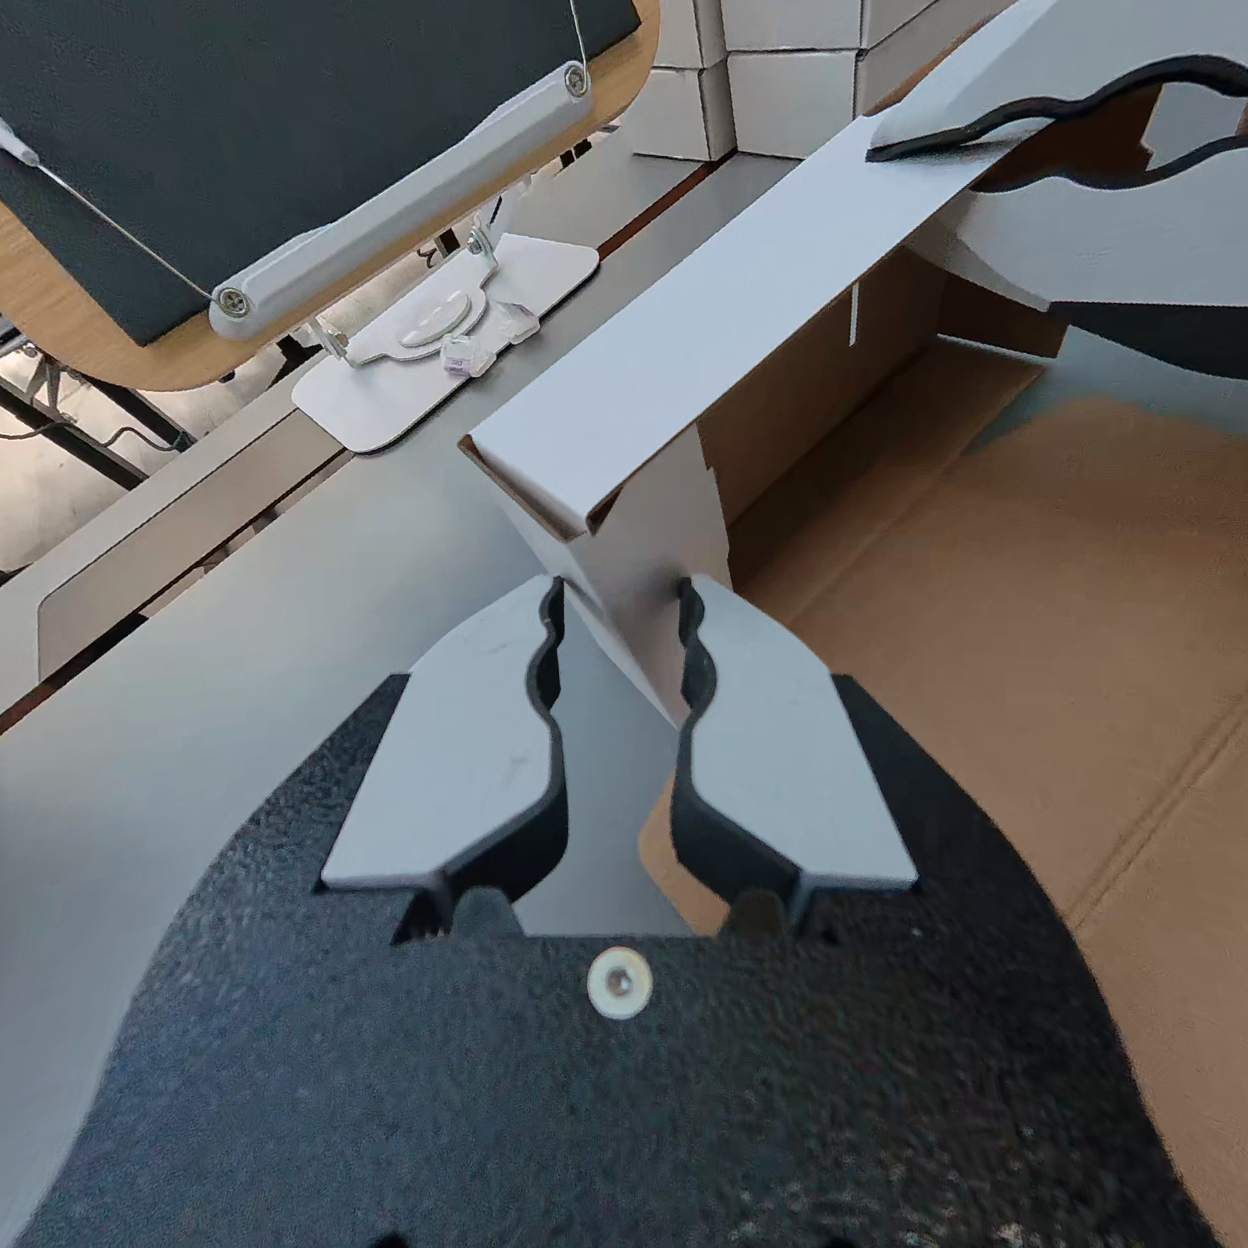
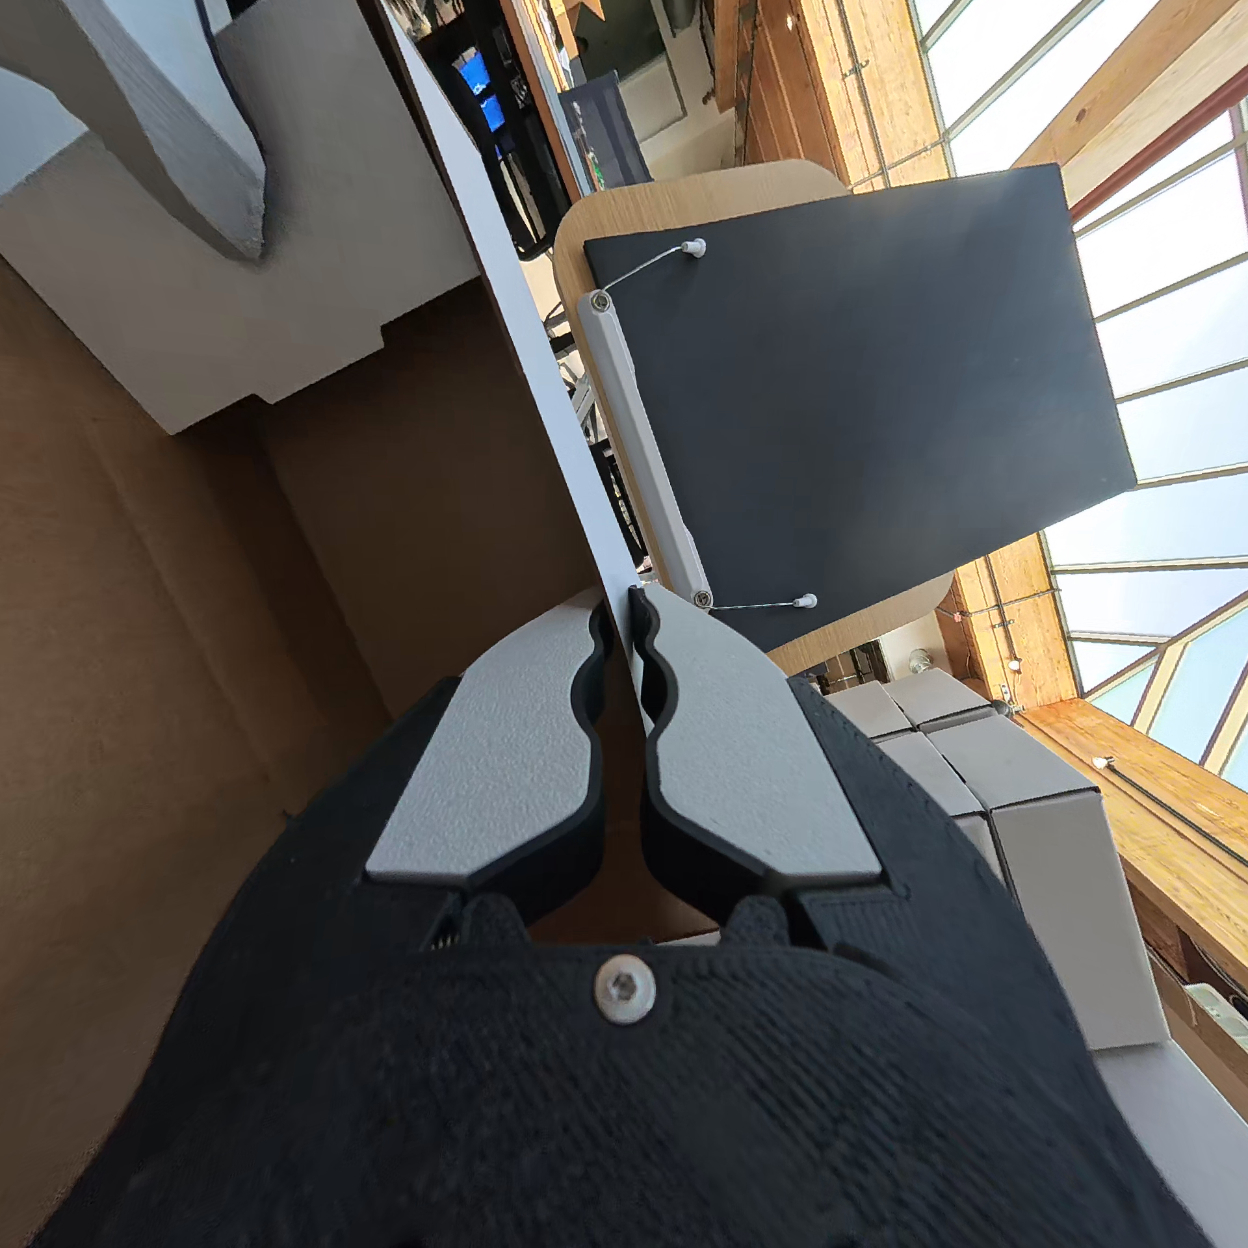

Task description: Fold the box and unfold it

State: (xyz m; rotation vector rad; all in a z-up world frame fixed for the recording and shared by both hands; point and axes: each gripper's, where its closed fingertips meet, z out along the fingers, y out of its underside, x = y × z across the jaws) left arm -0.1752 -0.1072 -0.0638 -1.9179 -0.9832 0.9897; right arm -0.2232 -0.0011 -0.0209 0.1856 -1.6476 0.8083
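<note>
Closest to my left lens sat the black body of my left gripper (image 1: 618,594), its two grey fingers spread, with a white flap of the box (image 1: 675,378) standing between the tips; whether either pad truly pressed on that flap I could not tell, since a clear gap showed on the left side. Most of the box lay flat on the grey table (image 1: 202,709), brown inside up, with one long white wall raised and folded over; its far end ran out of the left view at the top right. My right gripper (image 2: 618,601) had its fingers nearly together, pinching the thin top edge of that raised white wall, and the same gripper (image 1: 1013,128) showed in the left view, partly cut off by the edge. My own black housing hid the lower half of both views. Beyond the box stood a dark panel on a wooden board (image 1: 202,135), held by a white stand (image 1: 439,338), and a stack of white cartons (image 1: 776,74). A tiny label lay on the stand's base, too small to make out. Windows filled the right side of the right view.
</note>
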